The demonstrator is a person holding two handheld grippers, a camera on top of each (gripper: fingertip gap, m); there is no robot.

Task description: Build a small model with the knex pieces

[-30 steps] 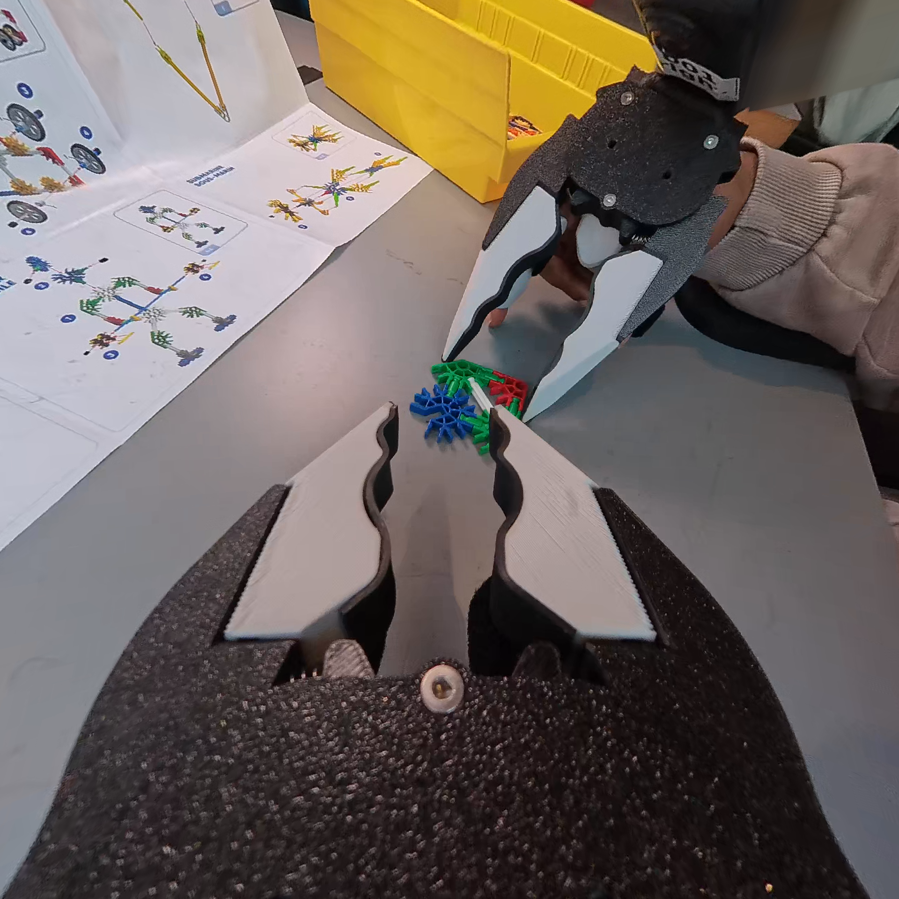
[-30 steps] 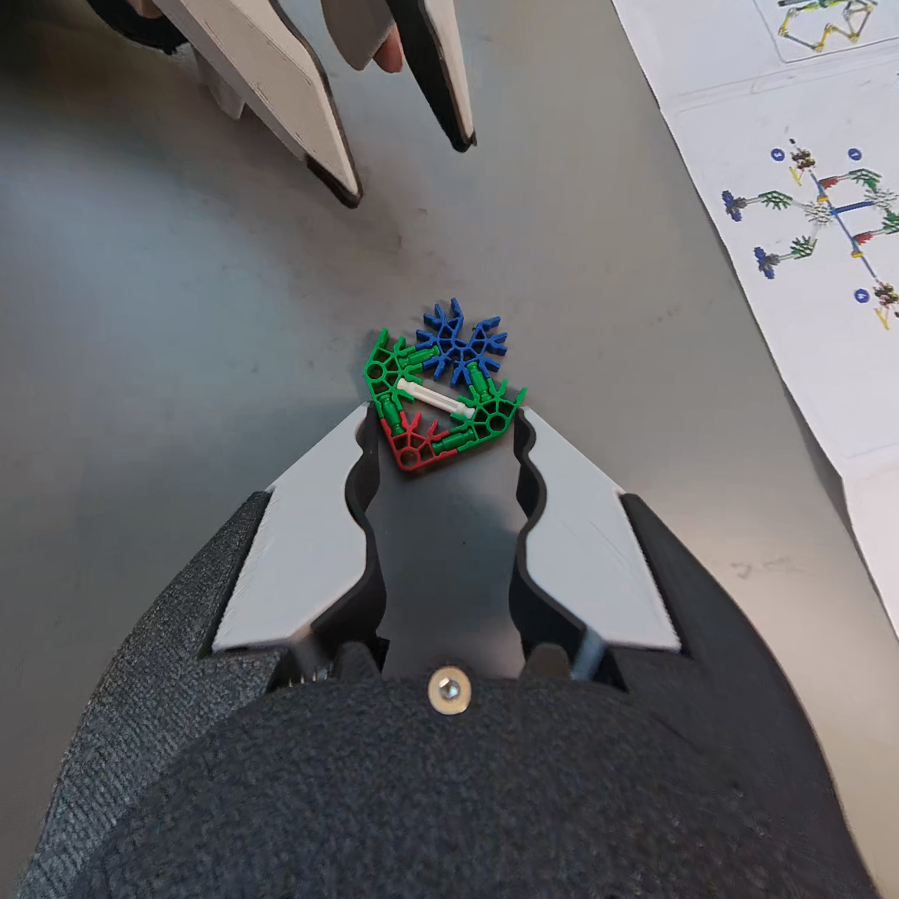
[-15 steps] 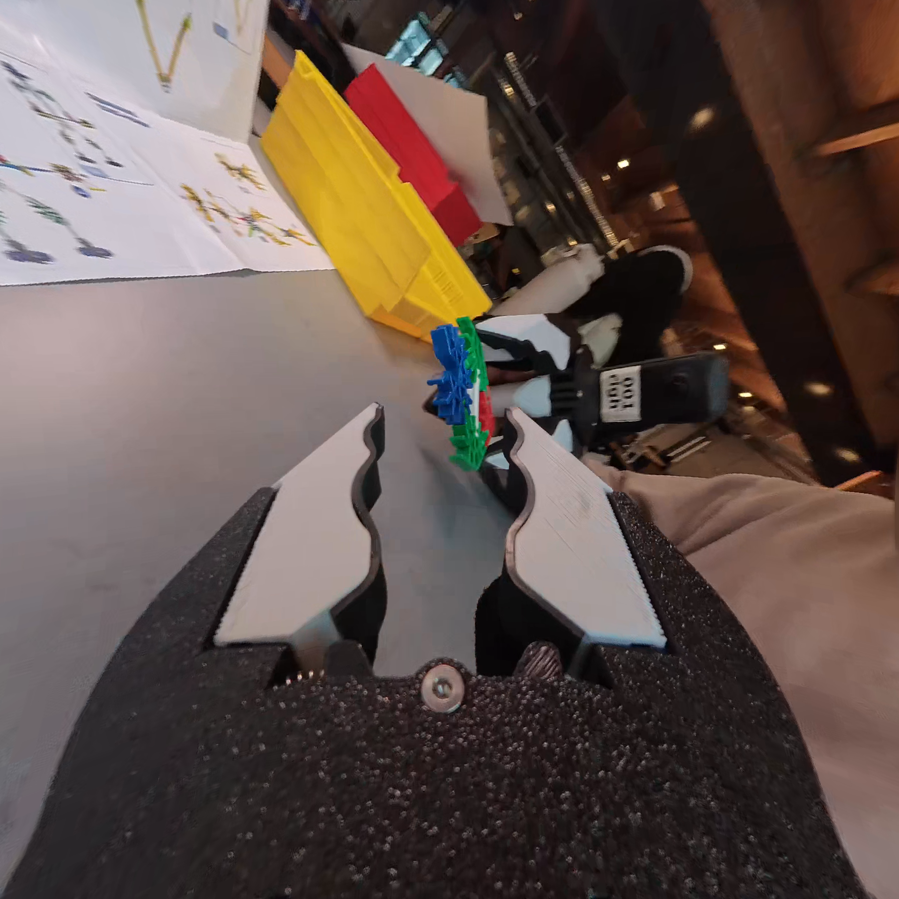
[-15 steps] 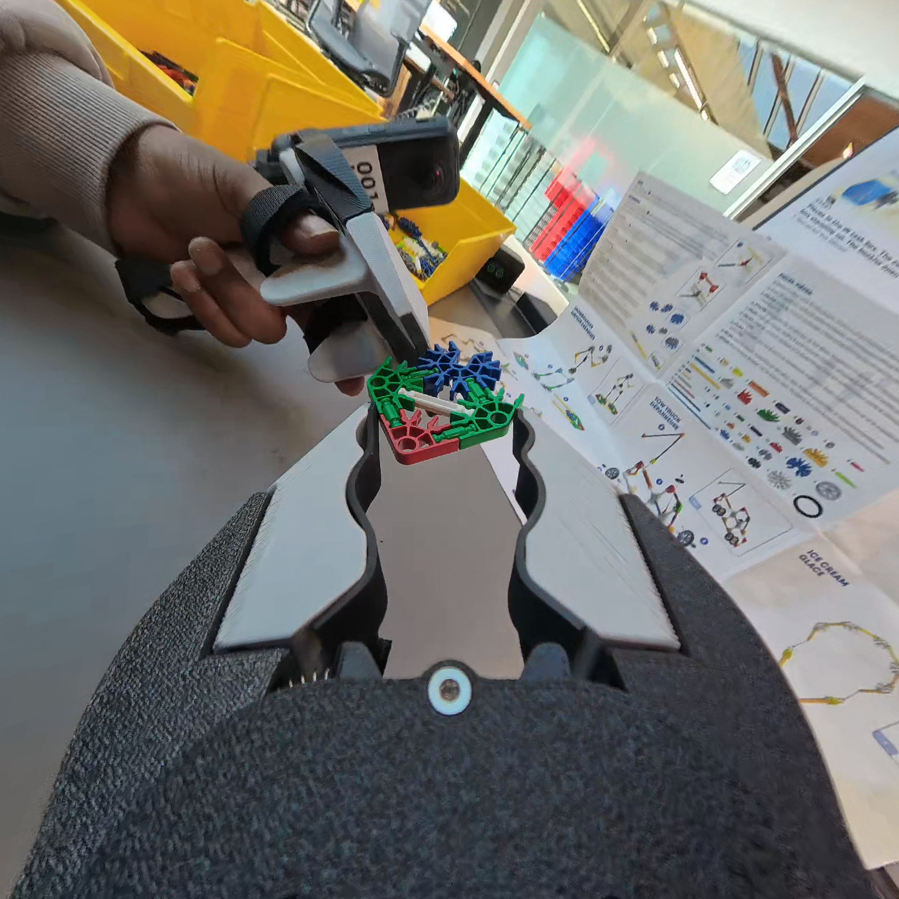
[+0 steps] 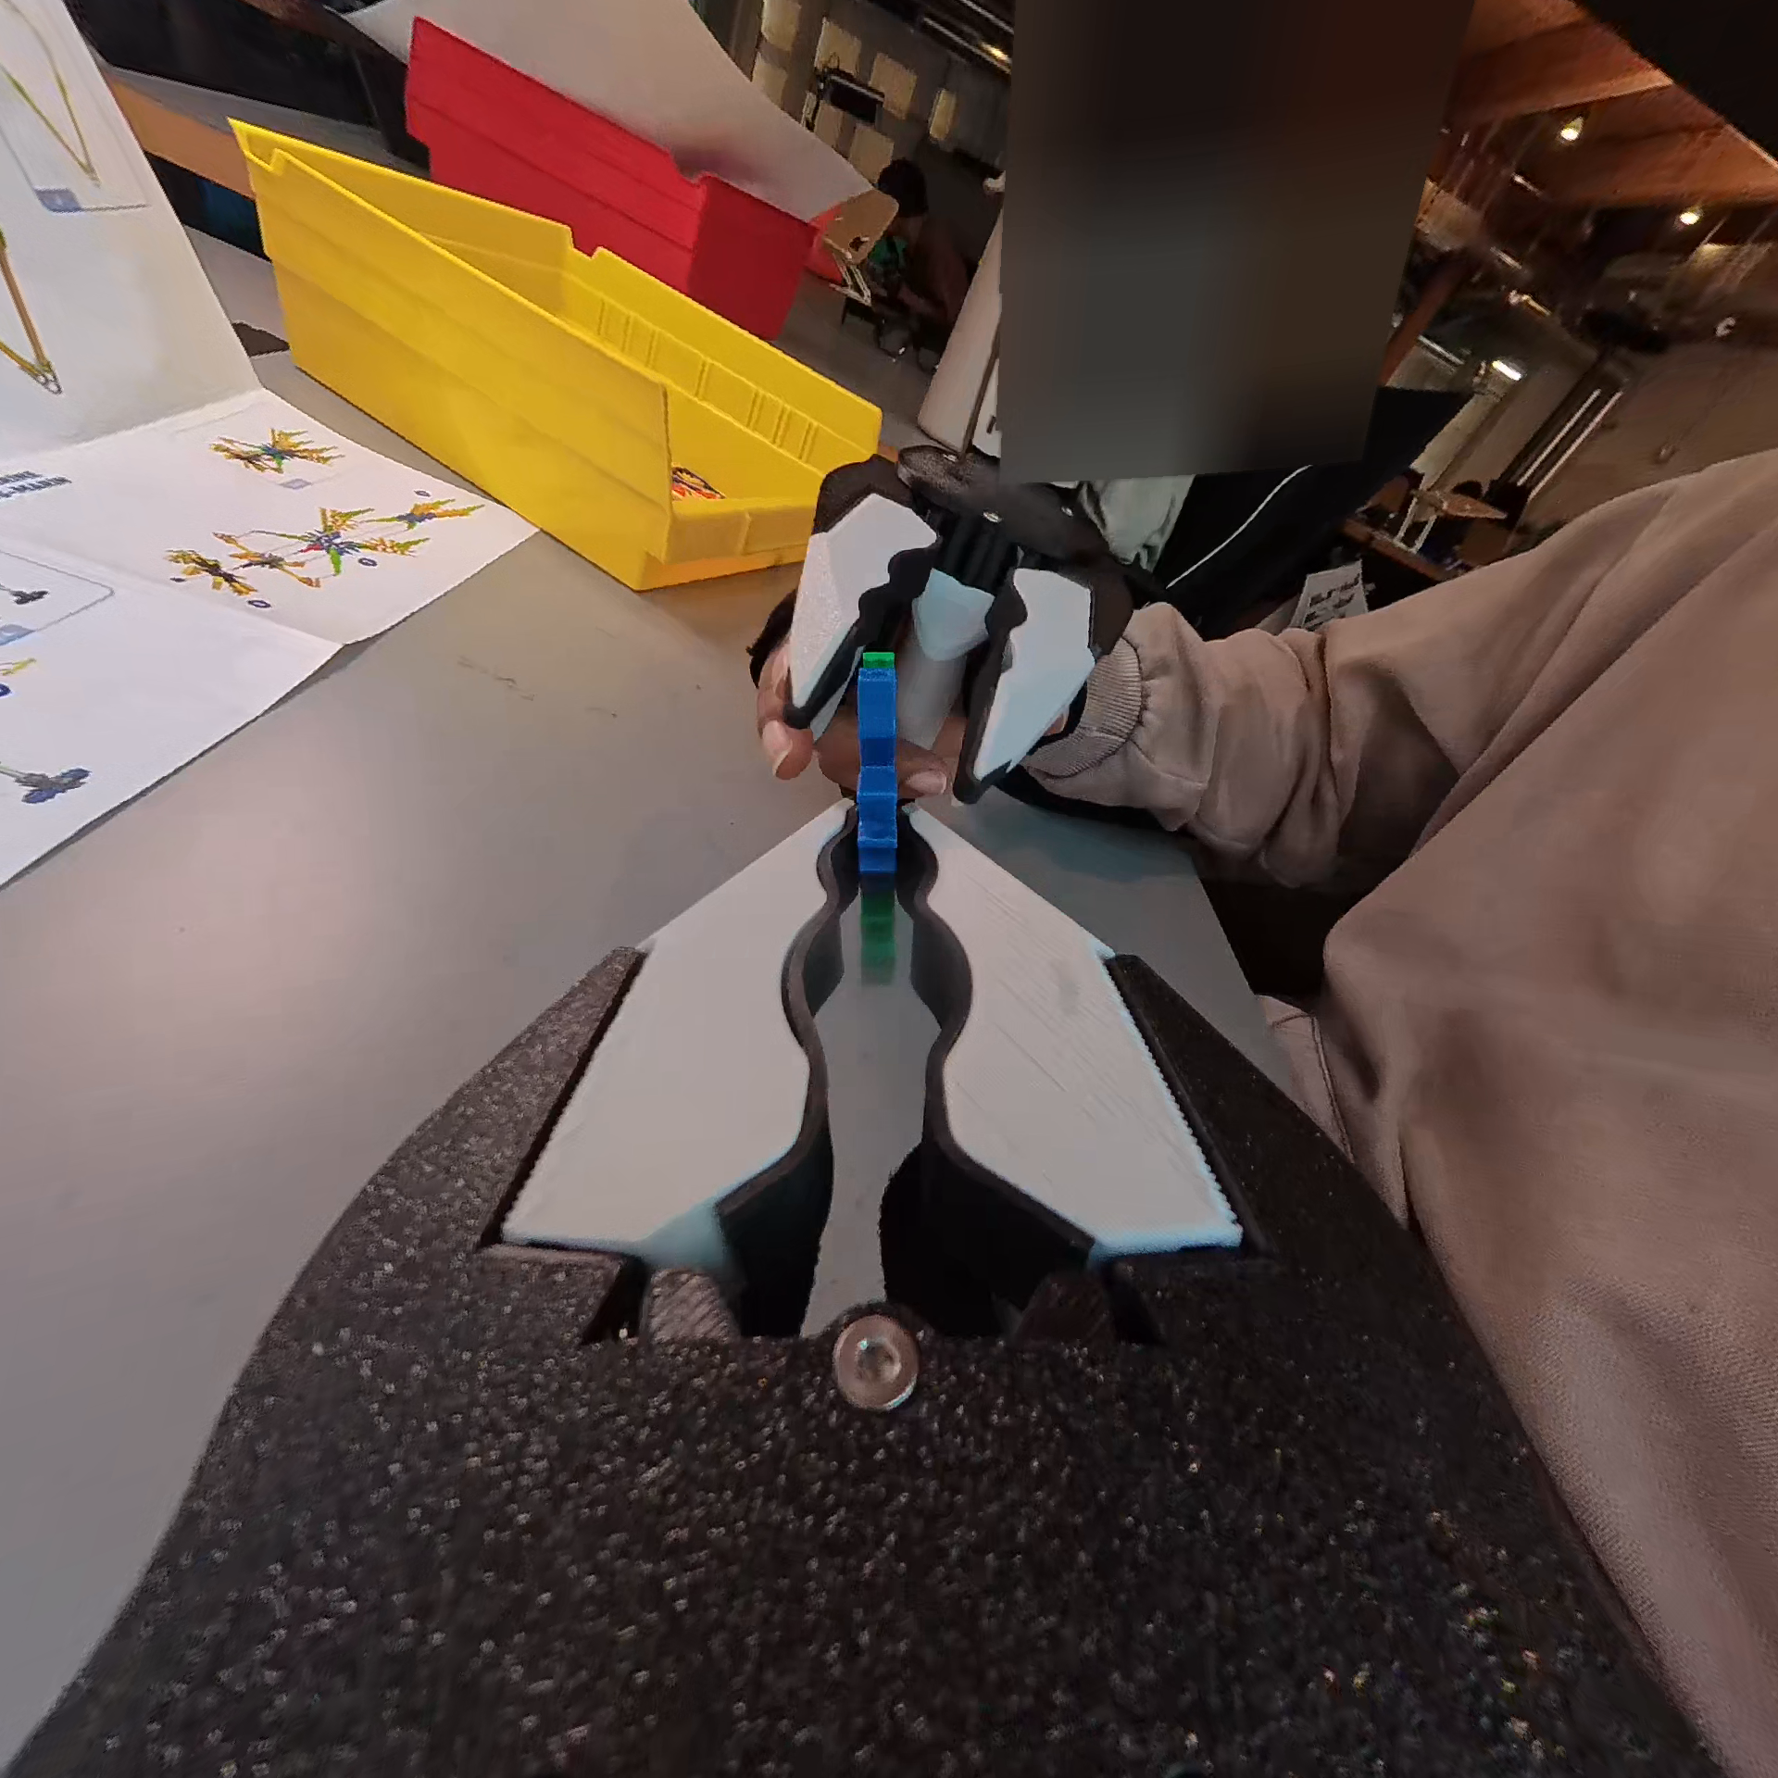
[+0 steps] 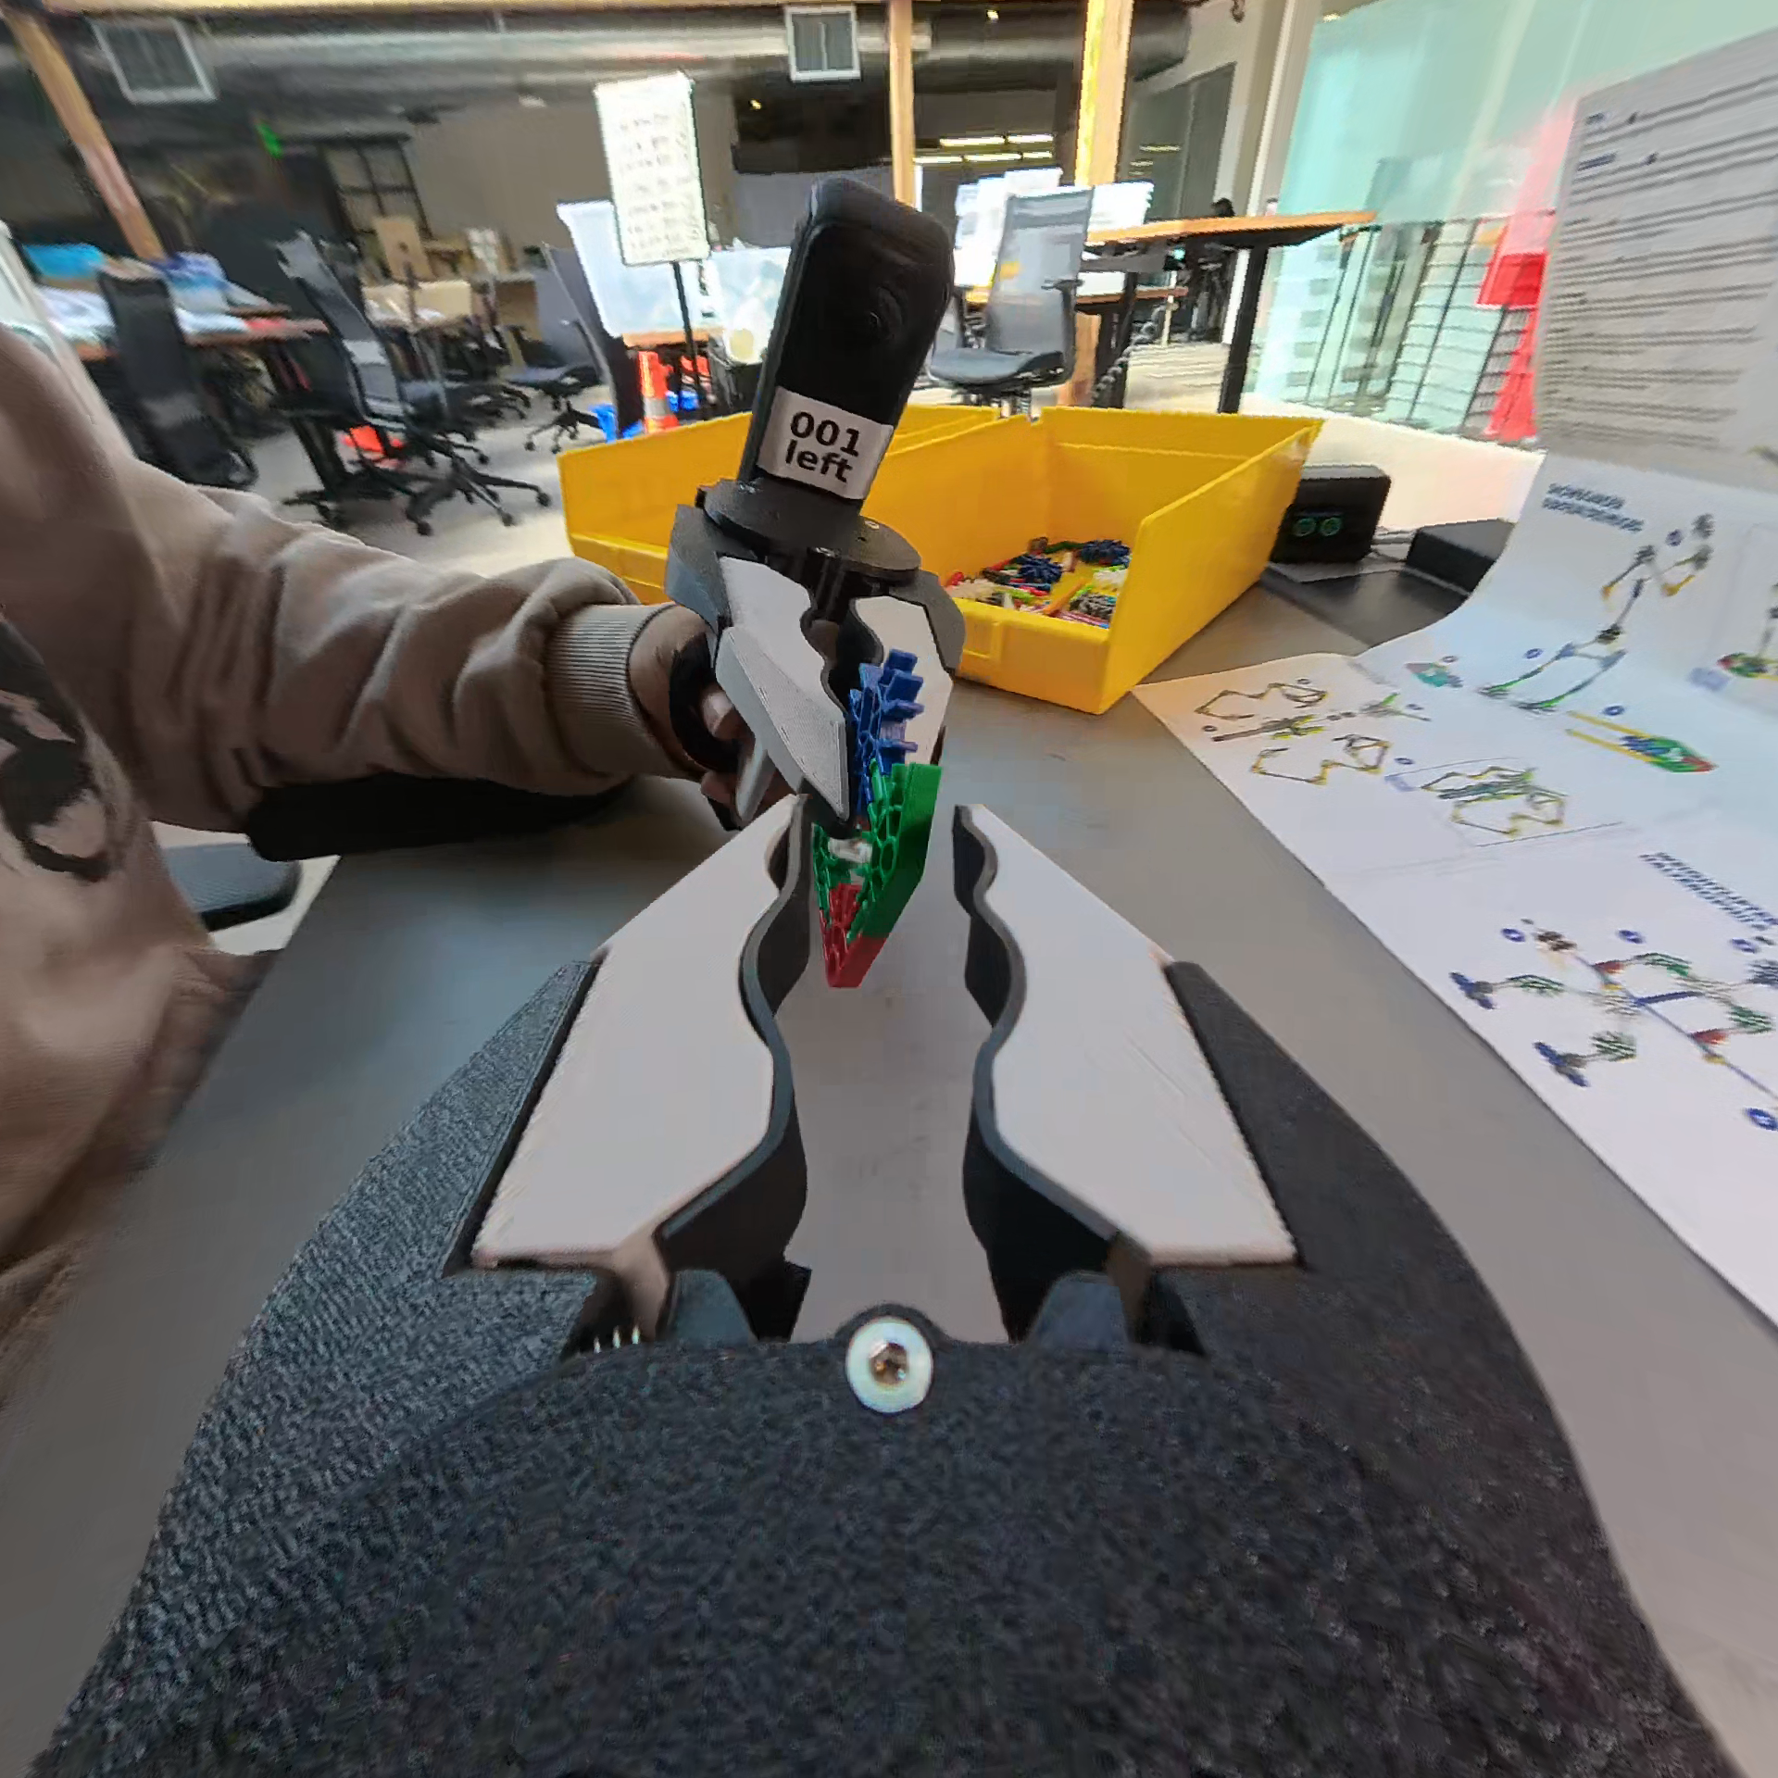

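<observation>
Standing edge-on between my left gripper's point(image 5: 876, 818) closed tips, the blue, green and red connector piece point(image 6: 871, 847) hangs over the grey table point(image 5: 433, 866); my right gripper point(image 6: 871, 818) flanks it, spread apart.

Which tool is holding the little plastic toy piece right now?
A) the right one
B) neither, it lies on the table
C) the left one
C: the left tool is pinched shut on the toy piece, held edge-up above the table, while the right tool stands open beside it.
</observation>
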